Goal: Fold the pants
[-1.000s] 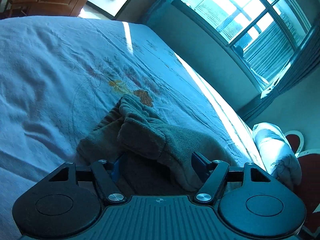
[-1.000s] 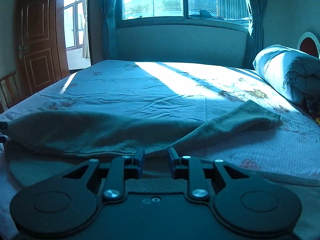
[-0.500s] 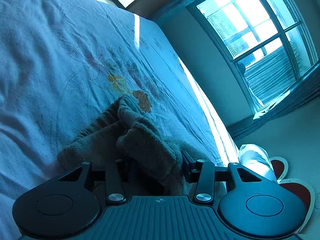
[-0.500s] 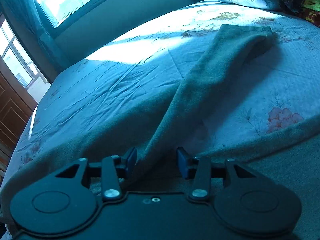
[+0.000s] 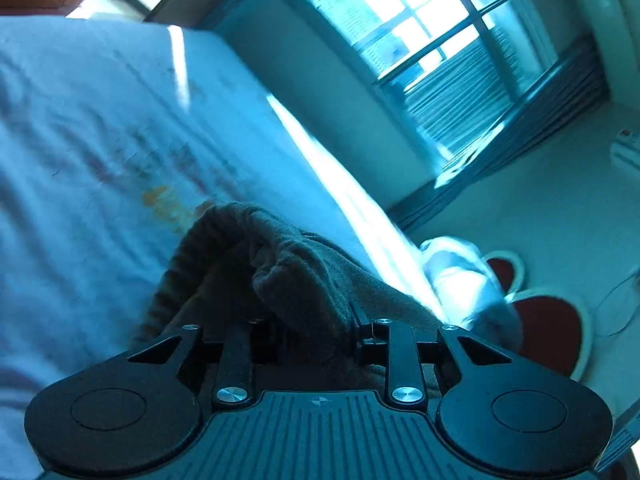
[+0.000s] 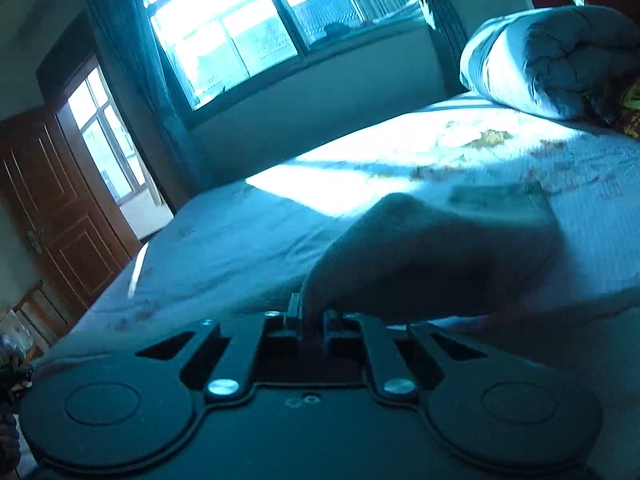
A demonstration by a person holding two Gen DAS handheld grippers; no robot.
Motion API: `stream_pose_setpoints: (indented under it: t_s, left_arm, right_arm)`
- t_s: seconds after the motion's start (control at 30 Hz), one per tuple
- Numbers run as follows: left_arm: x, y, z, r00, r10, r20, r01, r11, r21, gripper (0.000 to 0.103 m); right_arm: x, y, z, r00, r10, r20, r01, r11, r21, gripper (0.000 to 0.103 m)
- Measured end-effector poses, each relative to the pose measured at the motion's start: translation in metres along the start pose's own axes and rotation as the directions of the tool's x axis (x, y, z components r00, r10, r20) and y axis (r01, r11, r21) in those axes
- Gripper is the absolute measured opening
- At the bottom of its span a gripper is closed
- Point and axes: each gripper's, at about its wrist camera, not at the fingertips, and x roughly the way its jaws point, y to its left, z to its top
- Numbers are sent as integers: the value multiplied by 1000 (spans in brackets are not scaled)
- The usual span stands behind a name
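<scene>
The pants (image 5: 288, 280) are thick grey-brown fleece lying on a bed. In the left wrist view my left gripper (image 5: 312, 328) is shut on a bunched fold near the ribbed waistband (image 5: 180, 264) and holds it lifted above the sheet. In the right wrist view my right gripper (image 6: 310, 322) is shut tight on a raised fold of the pants (image 6: 432, 256), which drape away to the right over the bed. Both views are blurred by motion.
The bed (image 5: 80, 140) has a pale floral sheet, sunlit in a strip (image 6: 360, 176). A rolled quilt (image 6: 552, 60) lies at the head. A window (image 6: 240, 20) and a wooden door (image 6: 52, 216) are beyond the bed.
Both grippers have closed on the pants and lifted the fabric off the bed. The right jaws went from a wide gap to nearly touching. Both cameras tilted upward.
</scene>
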Motion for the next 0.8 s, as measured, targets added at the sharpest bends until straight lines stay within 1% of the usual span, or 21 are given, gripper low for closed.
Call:
stream_pose_setpoints:
  t_s: [0.03, 0.07, 0.1, 0.2, 0.27, 0.33, 0.4, 0.43, 0.47, 0.5, 0.53, 0.57, 0.6, 0.67, 0.77, 0.8]
  left_arm:
    - [4, 6, -6, 998, 39, -55, -39, 999, 5, 29]
    - [7, 11, -15, 992, 73, -102, -71, 997, 27, 28]
    - [4, 12, -22, 993, 76, -95, -73, 997, 34, 28]
    - [-1, 12, -26, 996, 65, -60, -65, 998, -2, 28]
    - [0, 8, -22, 996, 74, -57, -74, 997, 9, 28]
    - [-8, 4, -17, 999, 36, -25, -35, 999, 15, 28]
    - [-25, -2, -13, 998, -56, 37, 56, 998, 21, 28]
    - [-31, -2, -12, 996, -72, 54, 71, 997, 30, 28]
    - [-32, 1, -13, 998, -47, 45, 46, 998, 38, 28]
    - [-25, 9, -15, 1000, 27, -12, -27, 999, 38, 28]
    - [-16, 17, -19, 995, 79, -65, -77, 996, 34, 28]
    - [-11, 25, -25, 992, 94, -86, -92, 995, 28, 28]
    - [-11, 27, -28, 995, 77, -68, -76, 997, 25, 28]
    - [-14, 27, -29, 996, 70, -50, -69, 998, 13, 28]
    - [-13, 26, -29, 997, 68, -42, -67, 998, 20, 28]
    - [-17, 22, -27, 999, 44, -16, -44, 999, 29, 28]
  right_arm:
    - [2, -3, -19, 998, -37, -45, 36, 999, -22, 0]
    - [2, -5, -36, 997, -47, -69, 46, 999, -20, 0]
    - [1, -5, -43, 996, -49, -71, 51, 999, 17, 0]
    - [-1, -2, -54, 996, -64, -66, 69, 994, 88, 0]
    - [-1, 2, -54, 994, -72, -77, 79, 993, 87, 0]
    - [-9, 5, -50, 997, -58, -51, 63, 994, 90, 0]
    - [-24, 5, -39, 1000, -30, 5, 29, 996, 85, 0]
    - [-28, 7, -39, 999, -31, 14, 29, 996, 80, 0]
    - [-26, 6, -43, 999, -36, 7, 36, 997, 69, 0]
    - [-19, 3, -49, 998, -47, -30, 49, 997, 54, 0]
    - [-7, -1, -57, 994, -70, -89, 74, 996, 48, 0]
    - [5, -8, -67, 984, -92, -151, 104, 992, 71, 0]
    - [5, -9, -71, 987, -89, -134, 101, 992, 81, 0]
    - [2, -3, -72, 989, -97, -114, 105, 992, 72, 0]
    - [2, -1, -69, 988, -100, -122, 108, 992, 61, 0]
    - [-2, 0, -66, 990, -92, -108, 99, 993, 62, 0]
